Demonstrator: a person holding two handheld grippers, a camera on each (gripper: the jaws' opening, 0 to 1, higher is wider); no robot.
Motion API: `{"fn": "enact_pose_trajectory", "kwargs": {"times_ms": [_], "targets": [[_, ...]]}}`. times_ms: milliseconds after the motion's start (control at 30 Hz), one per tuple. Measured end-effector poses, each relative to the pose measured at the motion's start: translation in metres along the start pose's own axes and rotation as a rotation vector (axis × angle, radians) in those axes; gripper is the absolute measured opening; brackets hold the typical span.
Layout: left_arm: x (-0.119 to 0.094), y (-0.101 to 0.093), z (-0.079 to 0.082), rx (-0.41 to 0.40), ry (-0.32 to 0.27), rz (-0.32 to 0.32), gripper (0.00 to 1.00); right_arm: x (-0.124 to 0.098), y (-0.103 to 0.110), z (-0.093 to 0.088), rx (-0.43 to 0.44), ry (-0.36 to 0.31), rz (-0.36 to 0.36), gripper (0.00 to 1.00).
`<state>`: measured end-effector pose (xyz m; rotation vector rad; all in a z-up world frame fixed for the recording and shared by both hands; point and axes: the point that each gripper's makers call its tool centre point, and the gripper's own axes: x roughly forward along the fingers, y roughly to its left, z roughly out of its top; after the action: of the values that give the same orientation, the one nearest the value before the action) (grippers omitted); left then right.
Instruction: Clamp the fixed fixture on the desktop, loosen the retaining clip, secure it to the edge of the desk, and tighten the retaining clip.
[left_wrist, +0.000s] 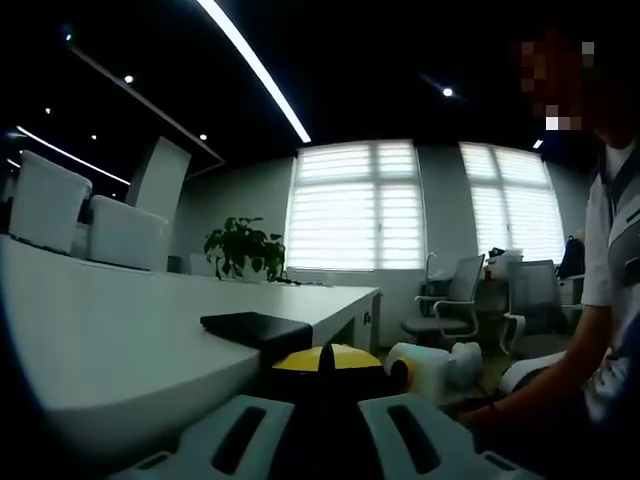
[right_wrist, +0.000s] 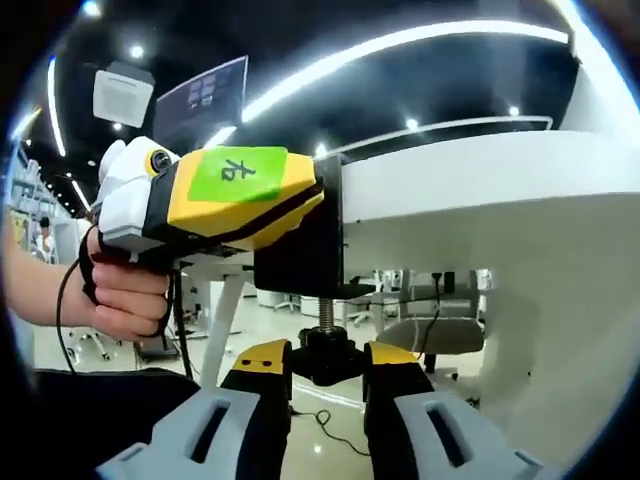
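Observation:
The black clamp fixture (right_wrist: 300, 250) sits on the edge of the white desk (right_wrist: 480, 180). Its flat top plate (left_wrist: 255, 328) lies on the desktop (left_wrist: 110, 330). Its threaded screw (right_wrist: 326, 315) hangs below, ending in a black knob (right_wrist: 328, 355). My right gripper (right_wrist: 328, 365) is shut on that knob from underneath, a yellow-tipped jaw on each side. The left gripper (right_wrist: 318, 205), yellow with a green label, comes in from the left in a hand (right_wrist: 125, 295) and is shut on the fixture's body. In its own view my left gripper (left_wrist: 328, 365) shows closed yellow tips just behind the plate.
Two white boxes (left_wrist: 45, 200) stand at the desk's far left and a potted plant (left_wrist: 243, 248) at its far end. Office chairs (left_wrist: 450, 300) stand by the windows. A person (left_wrist: 610, 300) sits at the right. Under the desk are a white leg (right_wrist: 225, 320) and a floor cable (right_wrist: 325, 420).

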<state>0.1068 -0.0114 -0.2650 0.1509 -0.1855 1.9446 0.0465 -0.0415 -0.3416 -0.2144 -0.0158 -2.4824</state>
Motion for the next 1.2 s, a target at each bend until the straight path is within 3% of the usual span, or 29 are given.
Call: {"fn": "enact_pose_trajectory", "kwargs": {"times_ms": [133,333,567,600,633,833,900,1200], "targets": [[-0.001,0.006,0.000,-0.003,0.000,0.003,0.01,-0.006,0.004,0.000,0.047,-0.006,-0.017,0.26],[-0.002,0.009,0.000,-0.004,-0.001,0.005,0.01,-0.017,0.007,-0.001,0.017,-0.002,-0.156,0.31],[-0.001,0.007,-0.001,-0.002,0.004,0.009,0.01,-0.009,0.003,0.005,0.003,-0.010,-0.236,0.32],[-0.001,0.007,-0.001,0.001,0.006,0.009,0.01,-0.005,0.002,0.005,0.084,-0.015,-0.235,0.32],[-0.002,0.011,-0.001,0.000,0.005,0.009,0.01,-0.004,0.001,0.005,0.111,-0.016,-0.238,0.33],[-0.002,0.009,-0.001,-0.004,0.003,0.008,0.01,0.001,-0.008,0.003,-0.012,0.012,-0.268,0.26],[-0.001,0.005,-0.002,-0.003,0.004,0.008,0.01,0.001,-0.007,0.004,0.027,0.001,-0.259,0.26],[0.000,-0.002,-0.003,-0.009,0.003,0.008,0.01,-0.001,-0.002,0.004,-0.019,-0.004,-0.162,0.26]]}}
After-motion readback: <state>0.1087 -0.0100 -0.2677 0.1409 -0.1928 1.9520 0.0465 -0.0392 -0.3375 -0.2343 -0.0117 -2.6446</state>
